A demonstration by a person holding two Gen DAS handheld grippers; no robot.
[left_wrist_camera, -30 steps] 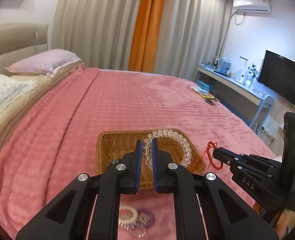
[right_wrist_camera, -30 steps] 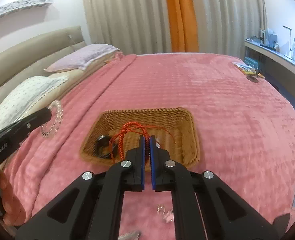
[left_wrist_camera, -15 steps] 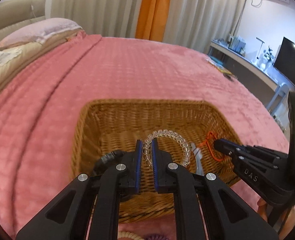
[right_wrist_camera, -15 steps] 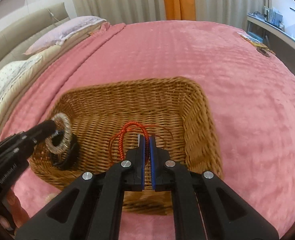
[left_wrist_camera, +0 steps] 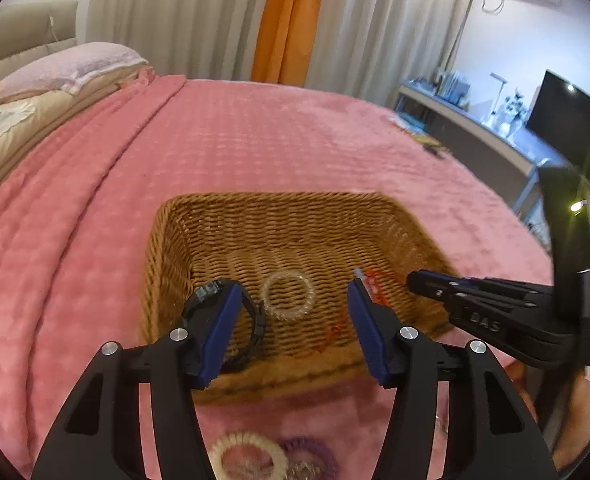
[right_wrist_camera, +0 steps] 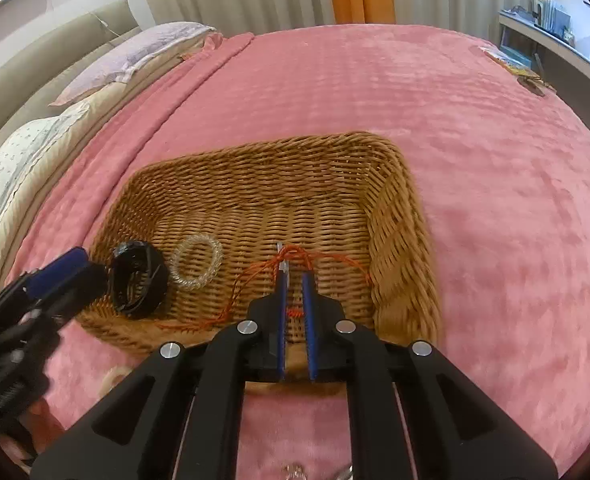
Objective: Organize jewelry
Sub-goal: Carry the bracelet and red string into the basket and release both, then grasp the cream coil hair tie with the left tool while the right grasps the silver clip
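Clear bead bracelet (left_wrist_camera: 289,296) inside wicker basket (left_wrist_camera: 167,248)

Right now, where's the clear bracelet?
The clear bracelet lies flat in the basket, left half, between the black band and the red cord.

Basket (right_wrist_camera: 395,216) on bed (right_wrist_camera: 495,140); bracelet (right_wrist_camera: 196,262) left of cord (right_wrist_camera: 263,276) inside.

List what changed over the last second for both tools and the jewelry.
The left tool opened and dropped the clear beaded bracelet onto the floor of the woven wicker basket, beside the black bracelet. The right tool parted slightly, loosening the red braided cord, which now lies in the basket. The basket itself stayed put.
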